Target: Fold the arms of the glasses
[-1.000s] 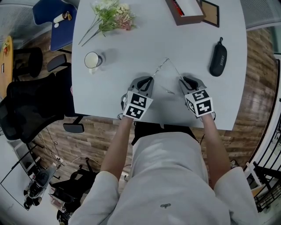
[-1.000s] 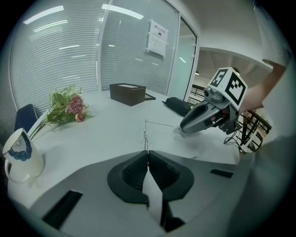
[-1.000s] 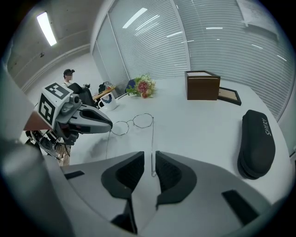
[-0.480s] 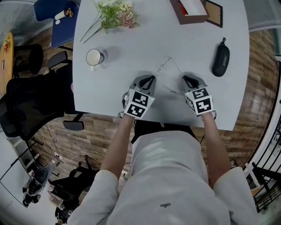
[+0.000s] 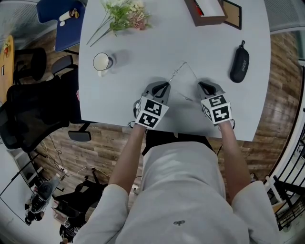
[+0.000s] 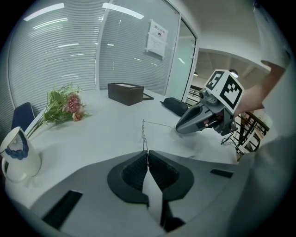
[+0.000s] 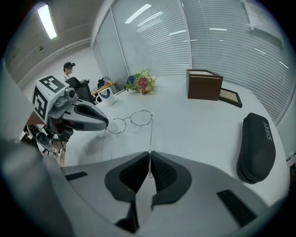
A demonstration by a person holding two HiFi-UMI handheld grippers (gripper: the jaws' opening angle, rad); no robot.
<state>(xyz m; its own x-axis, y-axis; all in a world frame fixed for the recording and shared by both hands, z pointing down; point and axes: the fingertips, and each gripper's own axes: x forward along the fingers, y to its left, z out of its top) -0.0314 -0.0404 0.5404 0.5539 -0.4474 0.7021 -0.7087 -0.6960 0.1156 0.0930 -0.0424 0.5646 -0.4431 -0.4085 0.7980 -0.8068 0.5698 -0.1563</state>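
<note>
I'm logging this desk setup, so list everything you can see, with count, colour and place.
table: one, pale grey, centre.
glasses: one, thin wire, near table edge, arms open.
mug: one, white, table left.
flowers: one bunch, green and pink, far left.
box: one, brown, far edge.
frame: one, dark, right of box.
case: one, black, table right.
chairs: two, black and blue, left of table.
left tongs: one, grey, shut on one glasses arm.
right tongs: one, grey, jaws have just been closing, now pinching the other glasses arm.
forearms: two, bare, behind the tongs.
</note>
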